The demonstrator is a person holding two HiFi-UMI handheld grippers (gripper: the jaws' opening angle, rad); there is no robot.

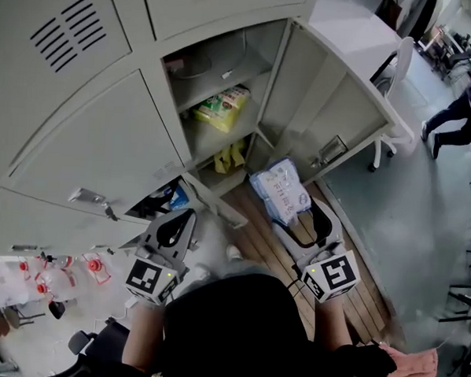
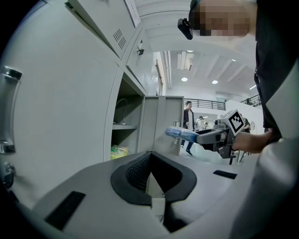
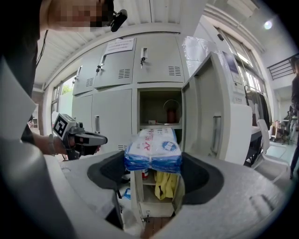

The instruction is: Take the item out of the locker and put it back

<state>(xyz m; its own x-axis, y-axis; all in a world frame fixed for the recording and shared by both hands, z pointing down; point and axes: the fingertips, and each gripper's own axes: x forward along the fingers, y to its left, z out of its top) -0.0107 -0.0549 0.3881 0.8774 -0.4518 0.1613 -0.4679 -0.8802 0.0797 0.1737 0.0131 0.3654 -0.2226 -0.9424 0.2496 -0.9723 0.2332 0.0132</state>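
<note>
The taking-out half looks done: the right gripper (image 3: 154,162) clamps the blue-and-white pack (image 3: 153,145) just outside the open locker (image 1: 304,77) (a yellow pack (image 1: 222,107) sits on a shelf inside). Returning it is left. The left gripper (image 2: 149,156), apparently closed and empty, hangs alongside.

Left gripper (image 1: 179,216) is held low and forward, close to level, its jaws together with nothing between them; the left hand (image 3: 52,144) grasps it from behind. Right gripper (image 1: 301,215) is extended forward alongside, tilted slightly down, jaws spread wide and clamped on both sides of a blue-and-white packet (image 3: 153,149). Left forearm (image 1: 143,336) and right forearm (image 1: 334,331) reach out roughly parallel, well apart.
</note>
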